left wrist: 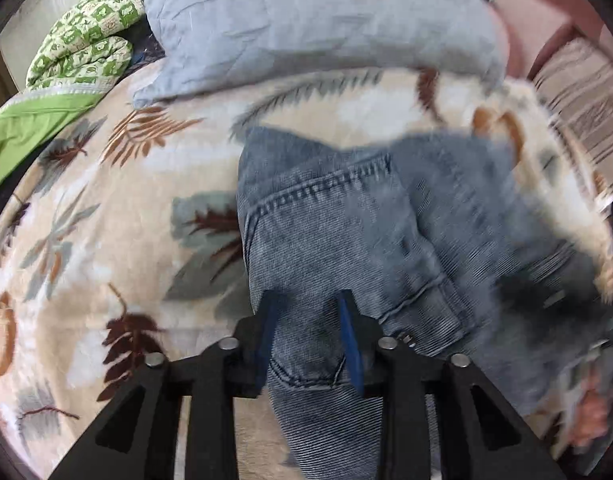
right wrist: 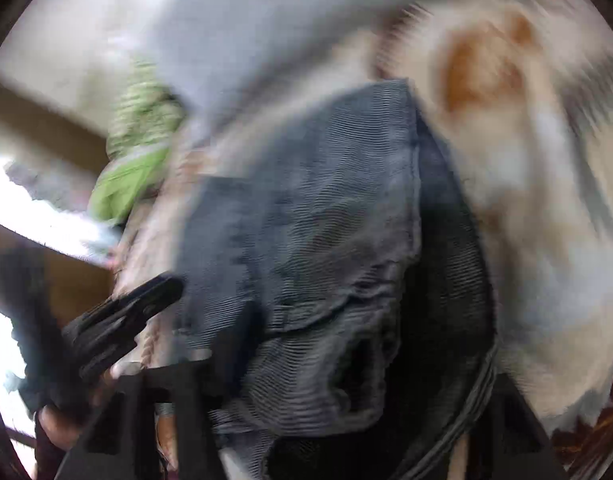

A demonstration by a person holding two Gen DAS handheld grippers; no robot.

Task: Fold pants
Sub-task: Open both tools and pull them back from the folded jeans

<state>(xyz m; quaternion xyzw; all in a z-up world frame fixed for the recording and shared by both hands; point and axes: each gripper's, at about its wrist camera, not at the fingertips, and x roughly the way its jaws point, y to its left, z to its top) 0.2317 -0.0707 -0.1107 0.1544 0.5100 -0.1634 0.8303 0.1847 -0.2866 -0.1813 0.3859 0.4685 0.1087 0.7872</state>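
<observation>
Blue denim pants (left wrist: 346,232) lie bunched on a leaf-patterned blanket (left wrist: 106,208) on a bed. My left gripper (left wrist: 308,320) is shut on a fold of the denim near the pants' left edge; its blue-padded fingers (left wrist: 352,336) press the cloth from both sides. In the blurred right wrist view the pants (right wrist: 306,240) hang lifted and fill the middle. My right gripper's fingers are hidden under the cloth; only its black frame (right wrist: 178,420) shows at the bottom. The left gripper's black body (right wrist: 118,320) shows at the left.
A light blue pillow (left wrist: 306,20) lies at the head of the bed. A green patterned quilt (left wrist: 82,40) is bunched at the far left. A striped cushion (left wrist: 582,100) sits at the right edge, beside the bed.
</observation>
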